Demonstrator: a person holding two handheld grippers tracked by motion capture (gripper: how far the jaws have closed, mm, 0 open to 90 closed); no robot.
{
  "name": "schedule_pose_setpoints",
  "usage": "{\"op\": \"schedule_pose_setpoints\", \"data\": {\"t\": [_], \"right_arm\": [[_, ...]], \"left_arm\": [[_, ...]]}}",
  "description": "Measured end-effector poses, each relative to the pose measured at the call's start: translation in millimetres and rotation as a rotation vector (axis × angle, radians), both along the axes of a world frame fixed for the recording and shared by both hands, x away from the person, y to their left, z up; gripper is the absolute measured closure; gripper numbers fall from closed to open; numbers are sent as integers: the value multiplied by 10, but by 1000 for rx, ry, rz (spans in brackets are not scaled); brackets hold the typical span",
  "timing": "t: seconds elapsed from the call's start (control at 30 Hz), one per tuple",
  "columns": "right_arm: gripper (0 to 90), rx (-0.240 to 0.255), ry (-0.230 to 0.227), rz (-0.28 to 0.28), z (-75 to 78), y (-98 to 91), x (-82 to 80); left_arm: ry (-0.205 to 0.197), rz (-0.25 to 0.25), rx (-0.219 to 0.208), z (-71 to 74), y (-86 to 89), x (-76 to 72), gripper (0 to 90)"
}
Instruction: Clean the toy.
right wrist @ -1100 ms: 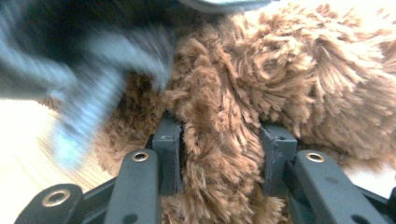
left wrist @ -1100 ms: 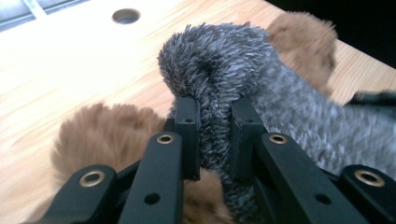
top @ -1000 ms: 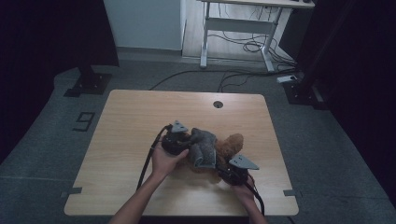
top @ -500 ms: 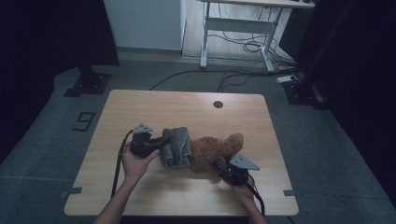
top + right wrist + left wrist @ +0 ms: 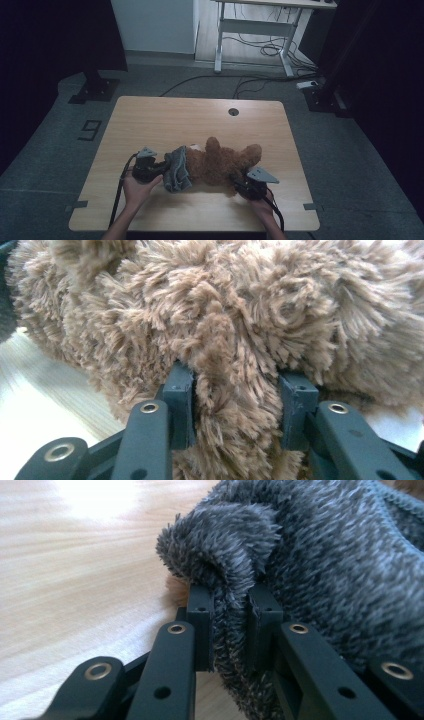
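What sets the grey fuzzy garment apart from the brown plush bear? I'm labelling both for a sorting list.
The grey fuzzy knit garment is short-piled and bunched at one end of the brown shaggy plush bear, which is longer-furred, bigger and sprawled across the table. The left gripper pinches a thin fold of the garment; the right gripper clamps a thicker part of the bear. Both are soft and gripped.

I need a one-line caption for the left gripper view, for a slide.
Left gripper shut on a fold of the grey cloth above the table.

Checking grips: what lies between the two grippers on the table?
In the high view, a brown teddy bear wearing a grey garment spans from left gripper to right gripper.
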State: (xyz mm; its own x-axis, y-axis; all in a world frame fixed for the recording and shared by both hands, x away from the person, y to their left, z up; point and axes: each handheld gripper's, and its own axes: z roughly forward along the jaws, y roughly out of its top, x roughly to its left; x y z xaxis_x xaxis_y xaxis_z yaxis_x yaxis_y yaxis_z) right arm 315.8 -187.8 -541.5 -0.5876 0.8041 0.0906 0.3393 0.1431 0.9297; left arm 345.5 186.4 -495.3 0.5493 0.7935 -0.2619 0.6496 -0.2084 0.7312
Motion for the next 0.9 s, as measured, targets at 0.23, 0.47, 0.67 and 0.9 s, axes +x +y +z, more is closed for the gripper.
{"op": "schedule_pose_setpoints", "data": {"t": [0.23,0.47,0.67,0.9], "right_arm": [[602,4,-9,-15,-23,15,9],[618,12,-25,-38,-30,27,168],[618,-10,-28,-67,-6,-7,408],[614,14,-18,-67,-10,-86,564]], "left_arm": [[-23,27,3,-43,-125,89,757],[-51,60,-3,-66,-207,389,761],[-48,73,-39,-106,-274,642,762],[-47,86,-68,7,-221,670,764]]}}
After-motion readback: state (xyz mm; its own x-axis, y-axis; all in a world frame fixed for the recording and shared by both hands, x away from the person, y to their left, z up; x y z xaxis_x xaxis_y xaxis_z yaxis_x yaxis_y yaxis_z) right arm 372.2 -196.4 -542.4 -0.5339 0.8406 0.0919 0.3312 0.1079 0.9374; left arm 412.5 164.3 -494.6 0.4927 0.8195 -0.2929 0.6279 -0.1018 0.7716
